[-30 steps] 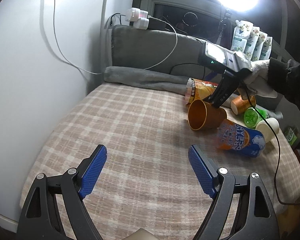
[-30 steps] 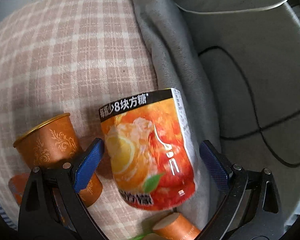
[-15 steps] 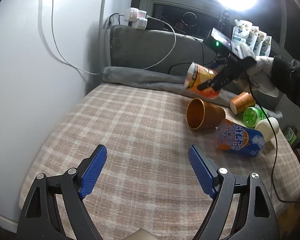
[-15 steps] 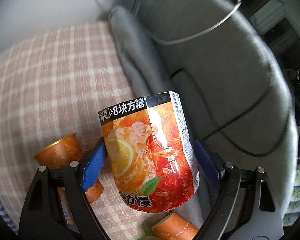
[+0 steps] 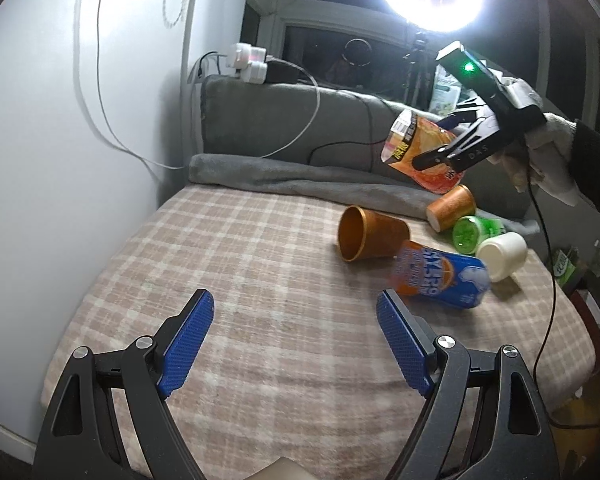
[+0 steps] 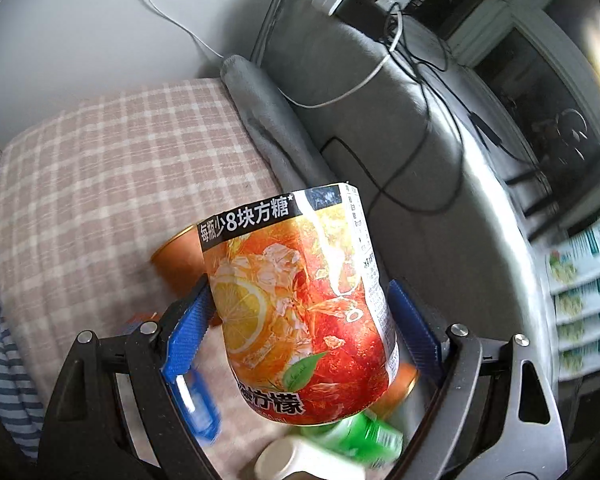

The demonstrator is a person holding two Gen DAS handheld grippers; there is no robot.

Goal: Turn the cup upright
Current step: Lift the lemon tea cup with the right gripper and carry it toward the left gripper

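My right gripper [image 6: 300, 320] is shut on an orange lemon-tea cup [image 6: 300, 300] and holds it tilted in the air above the bed; it shows in the left wrist view too [image 5: 420, 152]. My left gripper [image 5: 296, 340] is open and empty, low over the plaid blanket [image 5: 240, 280]. Below the lifted cup, an orange-gold cup [image 5: 370, 234] lies on its side, mouth toward me. A blue and orange cup [image 5: 440, 278] lies on its side to its right.
A smaller orange cup [image 5: 450, 208], a green cup [image 5: 476, 232] and a white cup [image 5: 502, 254] lie at the right of the bed. A grey folded blanket [image 5: 300, 178] and grey headboard [image 5: 292, 120] with cables run along the back. White wall on the left.
The right gripper closed on the lemon-tea cup and lifted it up off the bed, tilting it. The left gripper stayed open and still.
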